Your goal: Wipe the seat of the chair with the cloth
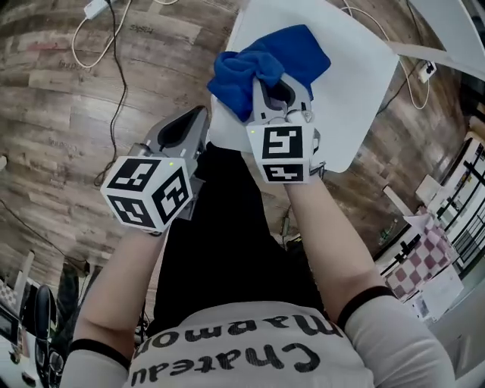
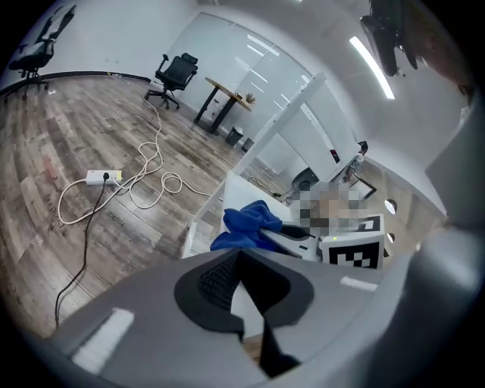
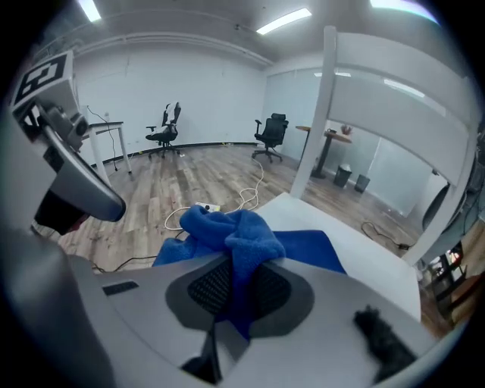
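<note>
A blue cloth lies bunched on the white chair seat, near its front left part. My right gripper is shut on a fold of the cloth, which bulges up between the dark pads while the rest spreads flat over the seat. My left gripper hovers just left of the seat's edge, beside the right one, jaws together with nothing in them. From the left gripper view the cloth and the right gripper's marker cube show ahead.
White cables and a power strip lie on the wood floor left of the chair. Black office chairs and a desk stand far off. A white upright post rises behind the seat. Shelving and a checkered item sit at right.
</note>
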The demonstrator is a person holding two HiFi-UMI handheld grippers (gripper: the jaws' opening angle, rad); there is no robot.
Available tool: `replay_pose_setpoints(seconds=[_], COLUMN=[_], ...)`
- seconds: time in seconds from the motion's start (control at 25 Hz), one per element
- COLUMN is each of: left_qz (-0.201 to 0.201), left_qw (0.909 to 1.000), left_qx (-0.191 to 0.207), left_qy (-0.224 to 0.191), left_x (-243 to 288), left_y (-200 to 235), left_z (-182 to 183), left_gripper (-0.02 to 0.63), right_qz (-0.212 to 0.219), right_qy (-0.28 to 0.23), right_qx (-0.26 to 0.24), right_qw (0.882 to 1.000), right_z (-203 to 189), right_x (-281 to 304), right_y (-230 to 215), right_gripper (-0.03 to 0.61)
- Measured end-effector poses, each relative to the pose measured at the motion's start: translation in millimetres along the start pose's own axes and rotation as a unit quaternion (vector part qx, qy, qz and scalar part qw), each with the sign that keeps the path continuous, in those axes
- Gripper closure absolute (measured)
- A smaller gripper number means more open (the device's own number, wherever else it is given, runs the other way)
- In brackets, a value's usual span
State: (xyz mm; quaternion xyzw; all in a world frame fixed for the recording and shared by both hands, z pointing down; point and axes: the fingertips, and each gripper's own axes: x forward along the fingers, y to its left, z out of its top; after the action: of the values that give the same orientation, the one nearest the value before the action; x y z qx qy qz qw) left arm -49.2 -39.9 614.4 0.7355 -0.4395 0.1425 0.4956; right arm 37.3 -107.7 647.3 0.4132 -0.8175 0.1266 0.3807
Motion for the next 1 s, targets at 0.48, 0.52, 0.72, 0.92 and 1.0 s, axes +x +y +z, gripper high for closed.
replay_pose_setpoints(seconds=[0.48,0.52,0.72,0.92,1.0], left_qz=[-0.055,-0.061,-0.078,-0.072,-0.071], left_qw=[0.9937,0.9927,0.9893,0.9884,0.9882], left_qx=[0.063,0.068,0.084,0.088,0.089], left_qy=[0.075,0.079,0.091,0.101,0.103], left_x=[52,55,63,65,62], left_y=[-67,-73,-94,-97,-96], left_z=[-27,-30,-44,-66,-73], left_gripper=[0.604,0.604,0.604,0.604,0.604], right_qz=[-0.105,-0.119,-0.176,-0.233,-0.256], right_qy=[0.021,0.024,0.038,0.054,0.059], right_qx=[0.062,0.073,0.098,0.098,0.110], right_qw=[0.992,0.990,0.979,0.966,0.959], right_z=[-79,-88,-131,-170,-183], right_x=[-59,-66,-102,-133,-144], right_y=[-94,-104,-150,-186,-198], right_gripper=[0.525,0.525,0.525,0.525,0.525])
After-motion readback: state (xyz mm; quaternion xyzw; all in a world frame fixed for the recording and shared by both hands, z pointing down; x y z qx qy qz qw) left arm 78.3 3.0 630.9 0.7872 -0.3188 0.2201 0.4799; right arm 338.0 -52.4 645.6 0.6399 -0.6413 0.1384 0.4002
